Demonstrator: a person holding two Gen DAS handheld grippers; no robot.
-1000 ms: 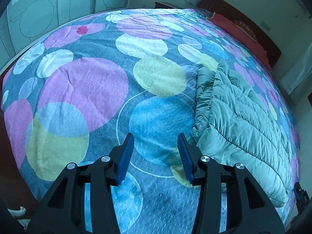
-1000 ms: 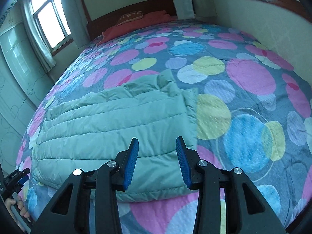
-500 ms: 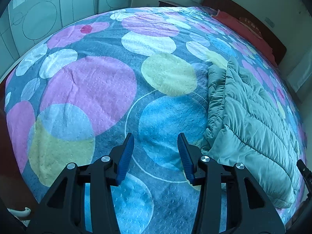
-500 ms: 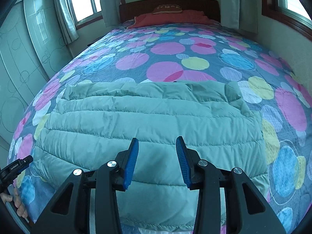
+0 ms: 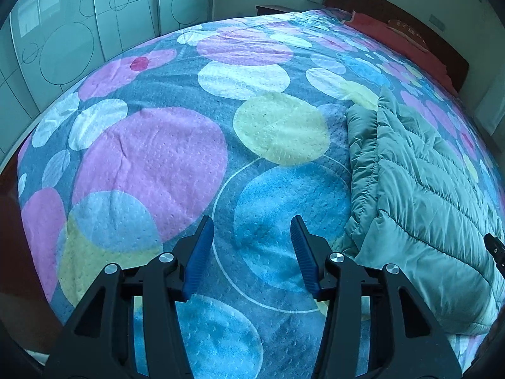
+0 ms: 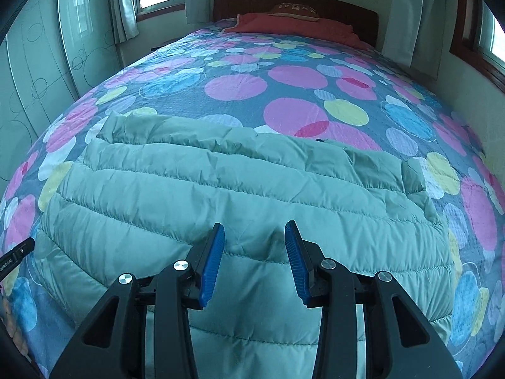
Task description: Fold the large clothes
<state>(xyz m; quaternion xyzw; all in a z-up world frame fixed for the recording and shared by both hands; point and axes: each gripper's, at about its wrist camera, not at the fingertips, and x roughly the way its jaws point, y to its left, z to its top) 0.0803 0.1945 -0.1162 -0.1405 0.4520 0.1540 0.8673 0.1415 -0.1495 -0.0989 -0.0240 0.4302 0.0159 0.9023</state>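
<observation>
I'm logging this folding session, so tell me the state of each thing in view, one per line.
Jacket: lying flat on the bed, folded over, not gripped.
Left gripper: open, empty, over bare bedspread beside the jacket; jaws have just been opening.
Right gripper: open, empty, above the jacket.
Bedspread: spread out, slightly wrinkled.
Pillow: on a red cover at the headboard.

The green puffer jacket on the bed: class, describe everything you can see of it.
The green puffer jacket is pale green, quilted in horizontal stitched channels, with smooth, slightly shiny fabric. It lies folded flat on the dotted bedspread, its far edge rumpled. Neither the right gripper above it nor the left gripper beside it grips it.
</observation>
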